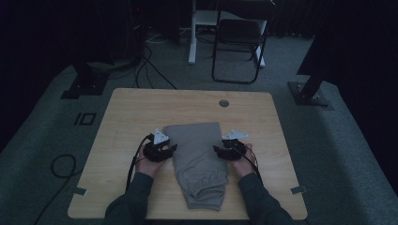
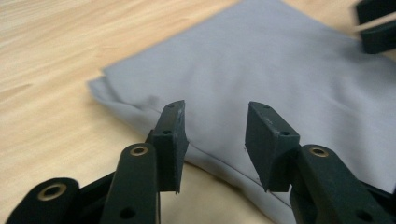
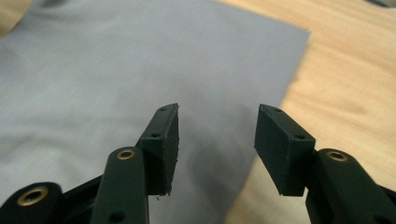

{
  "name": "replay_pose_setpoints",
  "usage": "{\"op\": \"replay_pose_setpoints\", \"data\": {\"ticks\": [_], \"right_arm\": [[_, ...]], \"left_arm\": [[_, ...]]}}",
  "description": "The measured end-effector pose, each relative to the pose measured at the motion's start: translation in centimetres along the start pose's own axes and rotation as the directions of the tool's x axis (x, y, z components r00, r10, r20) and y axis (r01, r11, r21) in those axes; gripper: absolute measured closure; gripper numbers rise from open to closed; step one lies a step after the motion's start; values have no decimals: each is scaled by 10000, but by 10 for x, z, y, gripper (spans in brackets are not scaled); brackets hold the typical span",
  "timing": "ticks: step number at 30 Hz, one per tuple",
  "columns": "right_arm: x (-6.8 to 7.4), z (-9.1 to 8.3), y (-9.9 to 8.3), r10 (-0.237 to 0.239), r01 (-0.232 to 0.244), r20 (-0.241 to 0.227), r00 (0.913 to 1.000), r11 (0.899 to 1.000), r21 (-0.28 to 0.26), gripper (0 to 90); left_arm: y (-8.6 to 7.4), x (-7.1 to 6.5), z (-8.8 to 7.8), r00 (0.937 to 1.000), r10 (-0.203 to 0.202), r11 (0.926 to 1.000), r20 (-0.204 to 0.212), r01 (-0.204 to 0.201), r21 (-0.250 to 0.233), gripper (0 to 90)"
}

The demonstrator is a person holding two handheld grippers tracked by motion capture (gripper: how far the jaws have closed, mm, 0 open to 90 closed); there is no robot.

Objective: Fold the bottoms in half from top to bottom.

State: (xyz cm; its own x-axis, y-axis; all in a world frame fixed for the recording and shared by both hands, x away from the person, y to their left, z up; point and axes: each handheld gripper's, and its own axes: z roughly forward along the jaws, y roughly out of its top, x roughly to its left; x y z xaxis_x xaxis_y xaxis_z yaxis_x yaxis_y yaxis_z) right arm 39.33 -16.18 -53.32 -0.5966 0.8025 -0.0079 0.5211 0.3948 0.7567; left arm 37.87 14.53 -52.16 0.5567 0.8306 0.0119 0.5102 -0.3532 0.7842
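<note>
a person's two sleeved forearms come in at 6 o'clock of the high view, each hand holding a black gripper over a pale wood-grain table with rounded corners.

between the hands lies a folded grey garment, a soft matte cloth shaped as a long rectangle running from 6 toward 12 o'clock. its near end is rumpled and gathered, with what looks like a bunched waistband, while the far half lies flat and smooth with straight edges. it sits at the table's middle, nearer the person's edge.

the left gripper is at the garment's 9 o'clock side, just beside its edge, a grey three-cornered plate on top and a cable trailing back along the arm. in the left gripper view its flat, blocky black jaws stand well apart with nothing between them, over the layered fold edge of the cloth; whether they touch it is unclear.

the right gripper is at the garment's 3 o'clock side. in the right gripper view its jaws are likewise spread wide and empty, poised above the cloth's straight edge, where grey fabric meets bare wood.

farther off, at 12 o'clock, a small round grommet is set in the tabletop. beyond the table, on grey carpet, stands a dark folding chair, with cables on the floor at 11 o'clock.
</note>
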Motion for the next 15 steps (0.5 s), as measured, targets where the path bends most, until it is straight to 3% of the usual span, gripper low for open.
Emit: {"op": "replay_pose_setpoints", "data": {"ticks": [9, 15], "right_arm": [[-25, 23, 27, 378, -364, 612, 9974, 9990, -242, 566], [-38, 44, 41, 683, -675, 737, 9949, 9976, -131, 579]], "left_arm": [[17, 22, 31, 9958, -697, 9971, -592, 714, 272, 570], [23, 33, 49, 9866, -1243, 9903, -1057, 1300, 482, 561]]}}
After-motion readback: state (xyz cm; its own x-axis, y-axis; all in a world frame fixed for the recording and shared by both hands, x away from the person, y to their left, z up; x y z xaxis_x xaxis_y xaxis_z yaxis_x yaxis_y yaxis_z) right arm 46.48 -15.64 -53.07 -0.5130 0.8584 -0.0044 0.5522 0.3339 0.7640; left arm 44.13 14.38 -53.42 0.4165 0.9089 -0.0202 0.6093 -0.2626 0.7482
